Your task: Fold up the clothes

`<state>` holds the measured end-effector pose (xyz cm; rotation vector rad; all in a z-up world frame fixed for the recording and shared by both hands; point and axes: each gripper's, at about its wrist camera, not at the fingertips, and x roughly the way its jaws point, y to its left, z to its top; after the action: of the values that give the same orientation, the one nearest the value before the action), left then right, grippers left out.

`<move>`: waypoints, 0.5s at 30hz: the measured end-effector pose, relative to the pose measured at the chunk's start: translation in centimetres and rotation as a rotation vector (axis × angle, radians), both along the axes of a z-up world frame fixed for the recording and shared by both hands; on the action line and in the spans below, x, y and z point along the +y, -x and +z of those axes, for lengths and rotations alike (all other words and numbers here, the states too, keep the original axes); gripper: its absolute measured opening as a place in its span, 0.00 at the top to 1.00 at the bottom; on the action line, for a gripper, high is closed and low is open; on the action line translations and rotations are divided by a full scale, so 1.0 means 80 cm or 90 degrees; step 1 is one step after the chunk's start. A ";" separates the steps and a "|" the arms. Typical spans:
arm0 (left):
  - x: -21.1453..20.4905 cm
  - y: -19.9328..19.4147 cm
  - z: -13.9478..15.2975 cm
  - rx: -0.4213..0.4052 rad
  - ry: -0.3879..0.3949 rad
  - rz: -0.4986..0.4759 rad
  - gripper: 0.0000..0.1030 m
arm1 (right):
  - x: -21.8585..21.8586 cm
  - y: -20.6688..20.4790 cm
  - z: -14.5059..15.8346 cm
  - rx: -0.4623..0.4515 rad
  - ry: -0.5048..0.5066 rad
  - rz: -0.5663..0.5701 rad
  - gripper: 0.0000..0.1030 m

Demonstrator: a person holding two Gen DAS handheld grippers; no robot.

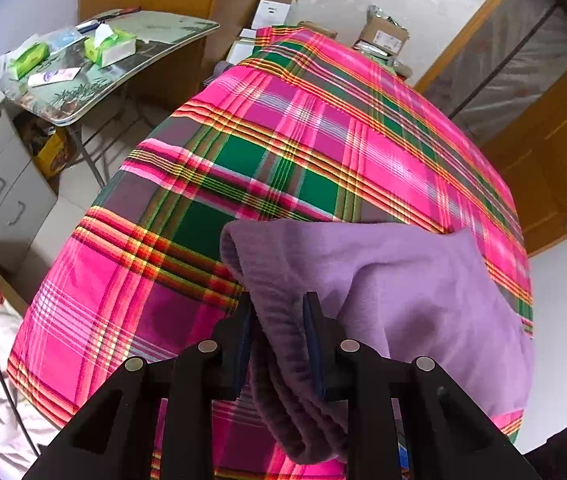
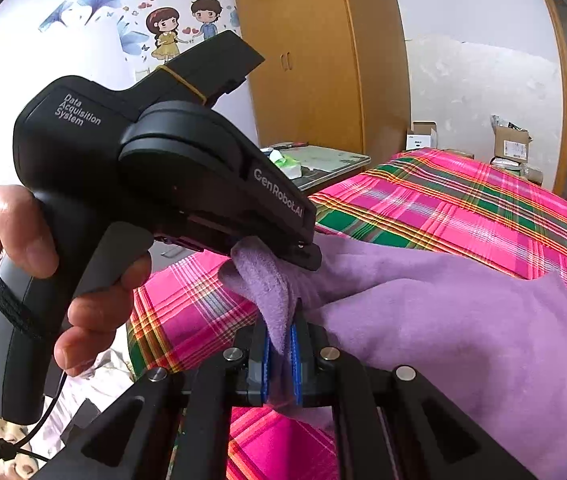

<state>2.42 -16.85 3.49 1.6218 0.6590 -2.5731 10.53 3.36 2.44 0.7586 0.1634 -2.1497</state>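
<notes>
Purple fleece garment [image 1: 403, 280] drapes over plaid cloth [image 1: 283, 140], folding table [image 1: 155, 52] beyond

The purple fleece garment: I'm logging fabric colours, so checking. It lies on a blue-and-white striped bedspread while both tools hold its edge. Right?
Not quite. The purple fleece garment lies on a pink, green and yellow plaid bedspread, not a blue-and-white striped one; the left wrist view shows it plainly. The rest holds: the left tool and the right tool both have its edge between their fingers.
</notes>
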 end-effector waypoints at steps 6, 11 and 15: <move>-0.036 -0.013 -0.015 -0.017 -0.107 0.054 0.53 | -0.001 -0.001 0.000 0.003 0.005 0.003 0.92; -0.052 -0.021 -0.031 -0.029 -0.186 0.077 0.50 | 0.001 0.002 -0.002 -0.003 0.013 0.006 0.92; -0.050 -0.015 -0.035 -0.042 -0.214 0.074 0.50 | 0.006 0.006 -0.002 -0.007 0.018 0.003 0.92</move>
<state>3.61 -20.86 0.66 1.6835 1.1954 -2.4142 10.06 3.82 2.28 0.7524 0.1289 -2.1390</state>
